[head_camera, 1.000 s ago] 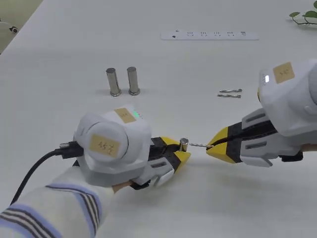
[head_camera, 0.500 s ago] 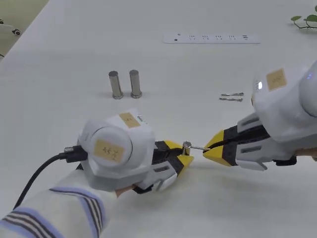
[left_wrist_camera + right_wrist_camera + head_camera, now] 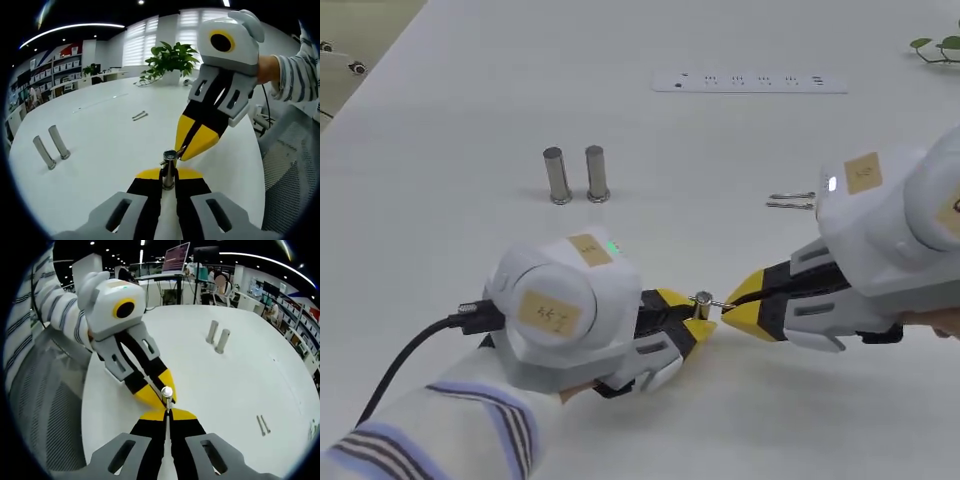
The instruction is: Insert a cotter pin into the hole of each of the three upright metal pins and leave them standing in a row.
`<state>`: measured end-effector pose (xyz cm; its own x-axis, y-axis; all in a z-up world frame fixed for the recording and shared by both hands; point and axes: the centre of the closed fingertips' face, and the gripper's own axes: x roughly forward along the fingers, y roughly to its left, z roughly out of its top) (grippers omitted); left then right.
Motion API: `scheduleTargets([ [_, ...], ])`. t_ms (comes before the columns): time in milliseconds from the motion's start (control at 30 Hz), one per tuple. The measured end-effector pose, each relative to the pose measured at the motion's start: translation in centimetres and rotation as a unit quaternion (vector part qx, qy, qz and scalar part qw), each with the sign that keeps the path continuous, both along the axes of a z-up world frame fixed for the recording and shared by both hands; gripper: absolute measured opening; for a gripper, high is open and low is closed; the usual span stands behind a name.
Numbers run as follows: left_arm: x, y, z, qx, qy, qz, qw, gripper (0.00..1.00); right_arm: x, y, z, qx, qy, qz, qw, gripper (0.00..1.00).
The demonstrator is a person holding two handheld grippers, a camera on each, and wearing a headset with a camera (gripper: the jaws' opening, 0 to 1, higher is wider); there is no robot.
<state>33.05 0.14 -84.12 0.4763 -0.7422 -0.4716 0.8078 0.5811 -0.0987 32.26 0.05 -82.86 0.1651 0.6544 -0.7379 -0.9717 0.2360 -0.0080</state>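
My left gripper [image 3: 694,322] is shut on a short metal pin [image 3: 702,301], held upright on the white table. My right gripper [image 3: 728,307] is shut on a thin cotter pin [image 3: 716,302], whose tip meets the pin's top. In the left gripper view the metal pin [image 3: 169,170] stands between my jaws, and the right gripper [image 3: 183,151] touches its head. From the right gripper [image 3: 168,413], the pin's head [image 3: 167,392] sits just beyond my tips, with the left gripper [image 3: 150,390] behind it. Two more metal pins [image 3: 557,176] [image 3: 596,173] stand side by side farther back.
Two spare cotter pins [image 3: 790,201] lie on the table to the right, behind the right gripper. A white power strip [image 3: 750,82] lies at the far edge and a plant [image 3: 942,46] at the far right. A black cable [image 3: 410,345] trails from the left gripper.
The right gripper has moved left with the cotter pin, closing the gap to the held metal pin. The left gripper has kept its hold.
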Motion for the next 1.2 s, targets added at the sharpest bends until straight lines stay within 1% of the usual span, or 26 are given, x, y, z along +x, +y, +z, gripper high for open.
scheduleTargets([
  [100, -0.1, -0.1, 0.0, 0.002, -0.003, -0.003, 1.0, 0.07, 0.1, 0.4, 0.0, 0.003, -0.003, 0.001, 1.0, 0.03],
  [233, -0.2, -0.2, 0.0, 0.0, -0.001, -0.003, 1.0, 0.07, 0.0, 0.6, 0.2, 0.007, -0.008, 0.01, 0.9999, 0.05],
  [333, -0.2, -0.2, 0.0, 0.0, -0.001, -0.003, 1.0, 0.07, 0.1, 0.4, 0.4, 0.013, -0.007, 0.004, 0.9999, 0.1],
  [433, -0.2, -0.2, 0.0, 0.0, -0.002, -0.003, 1.0, 0.07, 0.2, -0.2, 0.4, 0.009, -0.007, -0.002, 0.9999, 0.09],
  [500, -0.2, -0.2, 0.0, 0.0, -0.001, -0.003, 1.0, 0.08, 0.1, -0.5, 0.6, 0.011, -0.003, -0.006, 0.9999, 0.08],
  [633, -0.2, -0.2, 0.0, 0.001, -0.003, -0.003, 1.0, 0.08, -0.1, -0.6, 0.8, 0.014, -0.002, -0.009, 0.9999, 0.06],
  [733, -0.2, -0.2, 0.0, 0.001, -0.003, -0.003, 1.0, 0.08, -0.2, -0.5, 0.9, 0.015, -0.001, -0.008, 0.9999, 0.03],
  [900, -0.2, -0.2, 0.0, 0.004, -0.005, -0.004, 1.0, 0.08, -0.2, 0.2, 1.1, 0.02, 0.001, -0.012, 0.9997, 0.03],
  [1067, -0.2, -0.2, 0.0, 0.003, -0.004, -0.001, 1.0, 0.07, -0.2, 0.2, 1.0, 0.015, -0.002, -0.008, 0.9999, 0.03],
  [1200, -0.2, -0.2, 0.0, -0.001, 0.001, 0.001, 1.0, 0.08, -0.3, 0.1, 1.0, 0.014, -0.004, -0.007, 0.9999, 0.03],
])
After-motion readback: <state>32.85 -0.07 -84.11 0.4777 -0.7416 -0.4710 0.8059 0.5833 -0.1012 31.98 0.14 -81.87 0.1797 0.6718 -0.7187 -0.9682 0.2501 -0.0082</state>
